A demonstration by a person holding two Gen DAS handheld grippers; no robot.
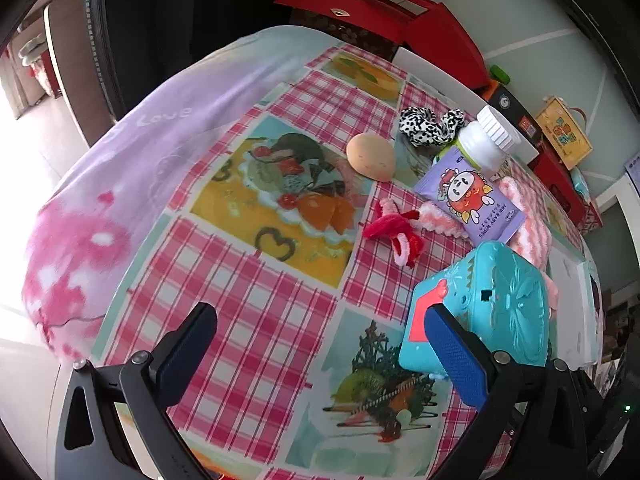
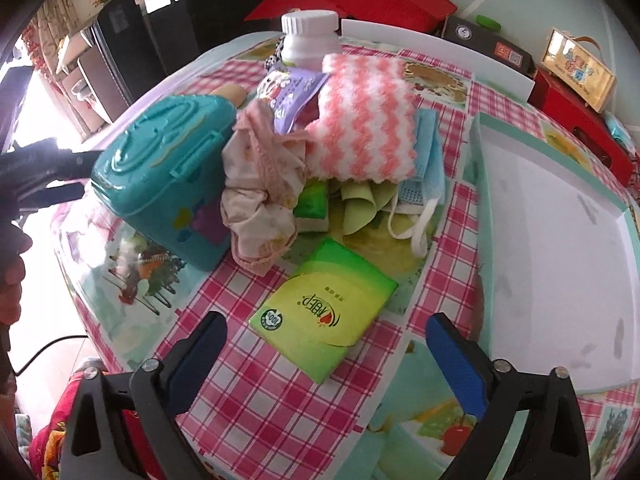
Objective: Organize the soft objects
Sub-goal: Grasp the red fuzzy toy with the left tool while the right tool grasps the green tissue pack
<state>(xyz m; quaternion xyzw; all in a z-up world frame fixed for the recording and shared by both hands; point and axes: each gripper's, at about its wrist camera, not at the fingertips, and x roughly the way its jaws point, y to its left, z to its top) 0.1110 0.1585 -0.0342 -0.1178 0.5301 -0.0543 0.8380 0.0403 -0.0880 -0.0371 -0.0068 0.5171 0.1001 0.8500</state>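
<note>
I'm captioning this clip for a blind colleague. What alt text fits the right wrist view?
The open right gripper hovers over a green tissue pack on a pink checked tablecloth. Behind it lies a heap of soft items: a pink-and-white striped cloth, a blue face mask and crumpled pink fabric, beside a teal plastic case and an empty white tray.
</note>
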